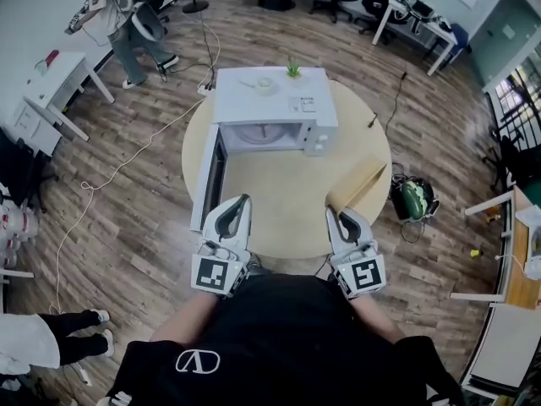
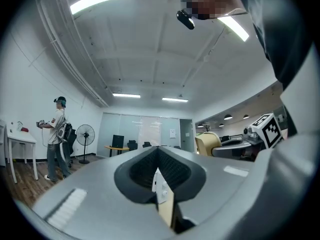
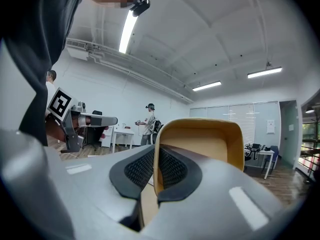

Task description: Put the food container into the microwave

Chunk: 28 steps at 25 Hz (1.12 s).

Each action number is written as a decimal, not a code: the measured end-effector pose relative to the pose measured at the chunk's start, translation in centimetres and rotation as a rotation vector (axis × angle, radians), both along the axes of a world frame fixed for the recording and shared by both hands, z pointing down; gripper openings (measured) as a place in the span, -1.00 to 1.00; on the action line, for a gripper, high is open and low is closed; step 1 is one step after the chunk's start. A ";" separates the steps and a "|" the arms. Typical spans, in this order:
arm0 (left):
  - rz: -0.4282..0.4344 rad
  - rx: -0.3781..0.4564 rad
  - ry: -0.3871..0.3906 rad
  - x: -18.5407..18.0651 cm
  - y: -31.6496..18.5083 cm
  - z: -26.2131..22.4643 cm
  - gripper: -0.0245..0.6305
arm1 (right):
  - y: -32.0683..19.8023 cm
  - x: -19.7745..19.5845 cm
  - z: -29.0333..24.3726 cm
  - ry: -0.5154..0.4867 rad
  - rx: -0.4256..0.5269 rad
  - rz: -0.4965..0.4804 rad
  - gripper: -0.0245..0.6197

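Right tongs (image 3: 156,176) are clamped on the side wall of the tan paper food container (image 1: 359,184), which sits right of centre in the head view, low over the round beige bench (image 1: 279,218); whether it touches is unclear. Left tongs (image 1: 241,201) are pinched together on nothing. The white microwave (image 1: 270,100) stands top centre with its door (image 1: 207,184) swung open leftward. Best to carry the container level and enter the cavity squarely, clear of the lower lip.
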<state>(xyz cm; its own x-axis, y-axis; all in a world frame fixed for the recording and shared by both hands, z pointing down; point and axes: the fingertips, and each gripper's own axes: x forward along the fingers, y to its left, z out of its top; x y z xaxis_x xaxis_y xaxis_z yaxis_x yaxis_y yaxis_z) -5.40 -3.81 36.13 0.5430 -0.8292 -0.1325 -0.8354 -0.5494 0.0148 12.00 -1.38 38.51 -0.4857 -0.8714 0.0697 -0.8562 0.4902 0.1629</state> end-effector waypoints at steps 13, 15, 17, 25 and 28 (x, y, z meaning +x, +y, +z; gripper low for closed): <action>-0.003 -0.018 0.030 -3.5 -7.5 0.4 -0.92 | -8.1 -4.8 -1.0 0.050 0.015 -0.036 -0.88; -0.012 -0.027 0.021 -3.2 -8.0 0.6 -0.93 | -8.8 -4.6 -0.6 0.059 0.006 -0.050 -0.88; -0.030 -0.019 0.018 -2.9 -8.7 0.4 -0.93 | -9.6 -4.3 -0.6 0.060 0.001 -0.059 -0.88; -0.088 -0.008 0.013 -1.5 -9.9 -0.5 -0.93 | -12.0 -2.2 -1.2 0.050 -0.009 -0.076 -0.88; -0.103 -0.013 0.010 -1.5 -10.4 -0.5 -0.93 | -12.5 -1.7 -1.0 0.048 -0.004 -0.086 -0.88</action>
<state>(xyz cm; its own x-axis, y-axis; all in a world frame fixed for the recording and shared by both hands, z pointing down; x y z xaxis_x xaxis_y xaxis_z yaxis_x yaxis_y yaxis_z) -6.88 -14.24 35.66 0.4531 -0.8825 -0.1259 -0.8875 -0.4599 0.0300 10.28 -13.87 37.55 -0.5550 -0.8261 0.0978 -0.8020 0.5626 0.2006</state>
